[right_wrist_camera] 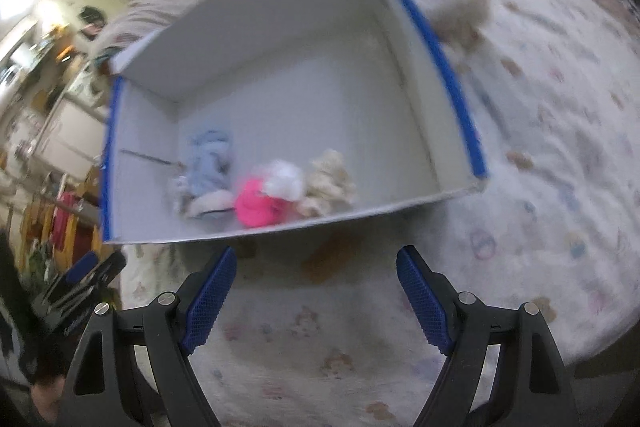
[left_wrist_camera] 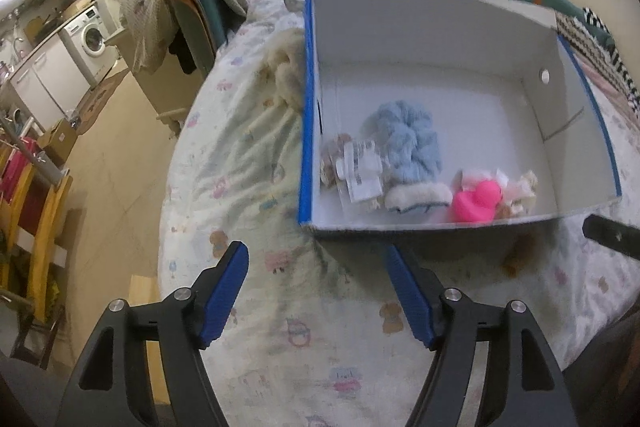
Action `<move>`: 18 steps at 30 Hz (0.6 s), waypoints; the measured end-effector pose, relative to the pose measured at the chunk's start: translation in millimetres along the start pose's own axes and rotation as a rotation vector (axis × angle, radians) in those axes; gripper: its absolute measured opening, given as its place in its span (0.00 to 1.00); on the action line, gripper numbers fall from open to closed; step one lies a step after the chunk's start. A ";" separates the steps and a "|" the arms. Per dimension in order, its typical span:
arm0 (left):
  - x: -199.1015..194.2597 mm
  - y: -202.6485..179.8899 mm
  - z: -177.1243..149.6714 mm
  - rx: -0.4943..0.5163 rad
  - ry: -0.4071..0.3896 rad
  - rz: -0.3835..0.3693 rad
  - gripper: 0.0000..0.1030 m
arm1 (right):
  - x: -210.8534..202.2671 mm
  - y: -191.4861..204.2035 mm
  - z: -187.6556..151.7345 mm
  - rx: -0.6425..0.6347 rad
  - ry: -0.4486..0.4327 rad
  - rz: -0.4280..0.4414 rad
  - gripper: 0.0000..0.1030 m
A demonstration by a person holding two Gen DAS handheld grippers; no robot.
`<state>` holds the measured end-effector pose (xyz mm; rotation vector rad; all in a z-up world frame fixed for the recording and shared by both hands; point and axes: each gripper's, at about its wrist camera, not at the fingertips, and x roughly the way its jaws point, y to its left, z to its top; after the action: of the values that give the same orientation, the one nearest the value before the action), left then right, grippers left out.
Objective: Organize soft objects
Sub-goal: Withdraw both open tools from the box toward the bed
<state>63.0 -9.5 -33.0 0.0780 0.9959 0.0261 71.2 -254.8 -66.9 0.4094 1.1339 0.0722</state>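
A white cardboard box with blue edging sits open on a bed covered in a pale printed sheet. Along its near wall lies a row of soft things: a light blue fluffy piece, a small packet with white paper tags just to its left, a white furry piece in front of it, a bright pink toy and a cream plush at the right end of the row. Outside the box, a beige fluffy toy lies on the sheet against the right wall, and another cream fluffy thing rests beside the left wall. The left gripper hangs over the sheet just short of the box, jaws apart with nothing between them. The right gripper is likewise poised before the near wall, jaws spread wide and empty. The right wrist view is blurred.
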 end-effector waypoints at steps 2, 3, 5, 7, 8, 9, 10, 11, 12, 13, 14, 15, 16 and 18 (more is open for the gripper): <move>4.6 -3.2 -4.5 0.013 0.023 0.002 0.67 | 10.8 -11.7 -0.5 0.050 0.041 -0.029 0.85; 6.8 -4.5 -6.1 0.019 0.035 -0.002 0.67 | 18.4 -16.5 -1.0 0.072 0.071 -0.034 0.85; 12.4 -6.9 -8.0 0.027 0.057 -0.009 0.67 | 31.5 -18.2 -1.9 0.083 0.121 -0.040 0.84; 17.7 -9.1 -10.3 0.033 0.076 -0.019 0.67 | 43.8 -13.9 -2.8 0.068 0.151 -0.042 0.84; 20.9 -10.4 -11.1 0.037 0.090 -0.025 0.67 | 48.9 -10.1 -2.9 0.053 0.158 -0.051 0.84; 23.8 -11.7 -11.6 0.039 0.102 -0.030 0.67 | 55.0 -4.3 -2.7 0.027 0.164 -0.063 0.84; 27.3 -13.4 -12.4 0.039 0.120 -0.039 0.67 | 60.2 0.2 -2.4 0.003 0.167 -0.080 0.84; 29.5 -14.3 -13.1 0.037 0.132 -0.049 0.67 | 65.6 5.7 -1.9 -0.024 0.169 -0.099 0.83; 31.6 -15.6 -13.3 0.035 0.140 -0.059 0.67 | 71.7 10.6 -2.0 -0.049 0.173 -0.117 0.83; 32.5 -16.3 -12.9 0.034 0.142 -0.061 0.67 | 77.8 14.4 -2.4 -0.069 0.181 -0.133 0.80; 33.5 -17.2 -12.2 0.035 0.143 -0.062 0.67 | 84.3 17.5 -3.0 -0.086 0.192 -0.147 0.75; 34.3 -18.1 -11.8 0.037 0.143 -0.064 0.67 | 89.2 19.4 -3.8 -0.096 0.202 -0.154 0.72; 35.2 -18.6 -10.8 0.037 0.145 -0.066 0.67 | 93.7 20.8 -5.2 -0.102 0.214 -0.156 0.67; 37.8 -19.1 -9.4 0.032 0.152 -0.072 0.67 | 98.8 23.8 -7.0 -0.118 0.225 -0.162 0.60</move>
<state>75.5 -25.9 -71.2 0.0699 1.1510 -0.0502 111.0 -205.0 -146.5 0.2064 1.3733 0.0438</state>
